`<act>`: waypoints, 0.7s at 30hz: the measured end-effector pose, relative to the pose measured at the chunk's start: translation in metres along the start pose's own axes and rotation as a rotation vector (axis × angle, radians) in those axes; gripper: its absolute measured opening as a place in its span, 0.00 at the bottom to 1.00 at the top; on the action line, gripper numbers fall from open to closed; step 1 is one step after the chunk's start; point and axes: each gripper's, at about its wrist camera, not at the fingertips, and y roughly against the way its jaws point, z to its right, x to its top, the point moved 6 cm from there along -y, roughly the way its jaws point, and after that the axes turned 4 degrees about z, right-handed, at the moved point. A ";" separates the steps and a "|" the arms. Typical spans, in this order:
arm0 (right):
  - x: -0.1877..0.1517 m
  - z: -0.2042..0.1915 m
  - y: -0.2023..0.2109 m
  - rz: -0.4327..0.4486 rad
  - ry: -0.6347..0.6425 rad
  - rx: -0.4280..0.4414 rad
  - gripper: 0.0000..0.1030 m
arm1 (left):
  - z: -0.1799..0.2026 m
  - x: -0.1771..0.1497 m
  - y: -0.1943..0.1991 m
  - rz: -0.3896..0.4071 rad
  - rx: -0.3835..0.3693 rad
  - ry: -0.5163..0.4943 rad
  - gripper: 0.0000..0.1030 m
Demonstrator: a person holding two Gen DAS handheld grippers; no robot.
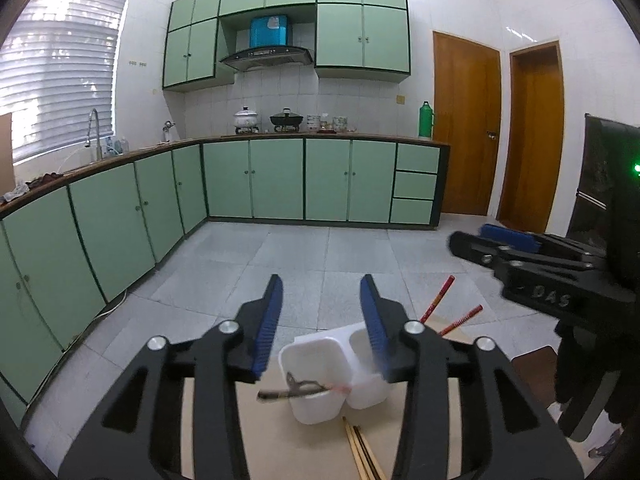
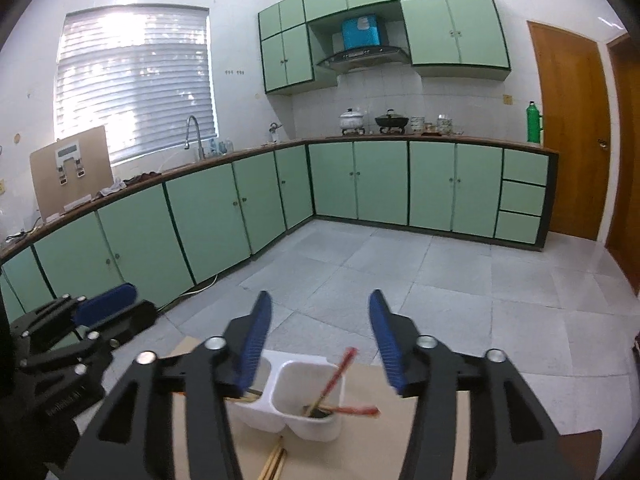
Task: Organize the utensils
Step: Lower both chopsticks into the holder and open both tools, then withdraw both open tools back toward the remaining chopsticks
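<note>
Nearest the cameras, a few wooden chopsticks [image 2: 274, 460] lie flat on the tan worktop [image 2: 440, 440], just in front of the white two-compartment holder [image 2: 320, 426]. Two red chopsticks [image 2: 334, 382] lean in the holder's right-hand compartment, while a dark utensil [image 1: 290, 392] rests across the rim of the other. Both the left claw [image 1: 322, 308] and the right claw [image 2: 320, 320] hover above the holder with jaws spread wide, gripping nothing; beyond them lie the tiled floor [image 2: 440, 280] and green cabinets [image 2: 380, 180].
</note>
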 end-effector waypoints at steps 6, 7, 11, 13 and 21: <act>-0.014 0.005 0.045 0.039 0.017 -0.039 0.71 | -0.003 -0.013 0.044 0.032 0.023 0.006 0.57; -0.019 0.005 0.053 0.040 0.022 -0.044 0.72 | -0.003 -0.018 0.053 0.034 0.028 0.008 0.58; -0.043 0.001 0.082 0.050 0.026 -0.046 0.81 | -0.003 -0.042 0.079 0.027 0.034 0.003 0.65; -0.059 0.000 0.095 0.043 0.016 -0.058 0.84 | -0.003 -0.056 0.088 0.009 0.035 0.011 0.68; -0.135 -0.009 0.118 -0.041 -0.039 -0.075 0.94 | -0.010 -0.129 0.112 -0.097 0.051 0.046 0.83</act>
